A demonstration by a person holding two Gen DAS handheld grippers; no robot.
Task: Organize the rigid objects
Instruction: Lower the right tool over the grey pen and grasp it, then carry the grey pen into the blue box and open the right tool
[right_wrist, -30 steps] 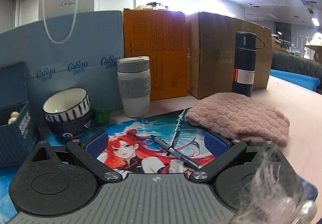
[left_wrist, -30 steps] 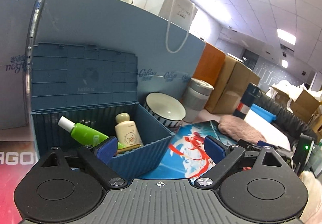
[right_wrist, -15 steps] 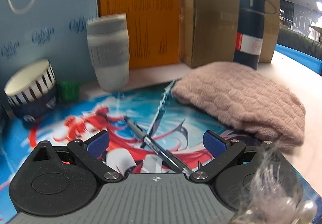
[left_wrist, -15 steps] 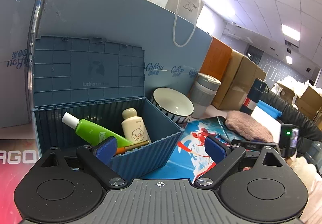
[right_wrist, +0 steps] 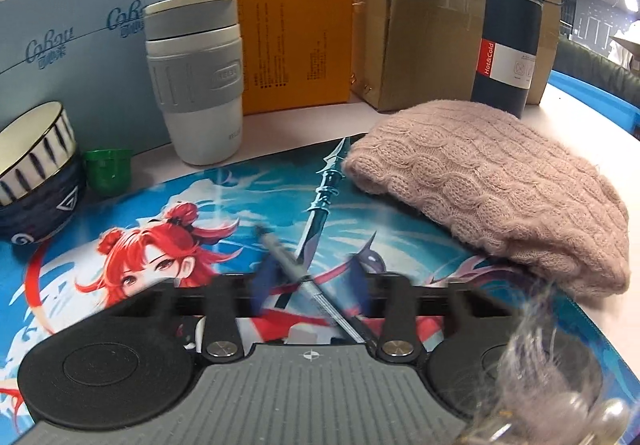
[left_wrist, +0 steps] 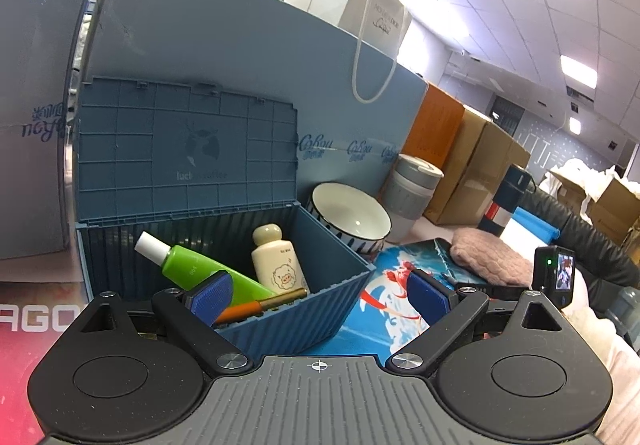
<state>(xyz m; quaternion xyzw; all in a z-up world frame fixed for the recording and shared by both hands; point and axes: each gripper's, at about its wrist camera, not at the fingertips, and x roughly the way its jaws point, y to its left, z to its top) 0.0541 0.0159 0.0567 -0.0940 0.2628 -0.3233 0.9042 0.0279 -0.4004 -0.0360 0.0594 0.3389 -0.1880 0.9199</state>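
Observation:
A blue lidded storage box (left_wrist: pixel 340 309) stands open and holds a green tube (left_wrist: pixel 200 269), a cream bottle (left_wrist: pixel 276 261) and an orange pen (left_wrist: pixel 260 307). My left gripper (left_wrist: pixel 318 295) is open and empty just in front of the box. A grey pen (right_wrist: pixel 308 281) lies on the printed desk mat (right_wrist: pixel 200 213). My right gripper (right_wrist: pixel 310 277) is low over the mat, its blurred blue pads closing around the pen; there is still a gap on each side.
A striped bowl (right_wrist: pixel 36 165), a green cap (right_wrist: pixel 108 169), a grey-white tumbler (right_wrist: pixel 200 77), a dark flask (right_wrist: pixel 512 33) and a pink knit hat (right_wrist: pixel 500 185) are on the table. Cardboard boxes (right_wrist: pixel 424 5) and a blue carton (left_wrist: pixel 240 57) line the back.
My right gripper has dropped to the pen and its jaws have narrowed from wide open to close around it. My left gripper has shifted slightly, still open.

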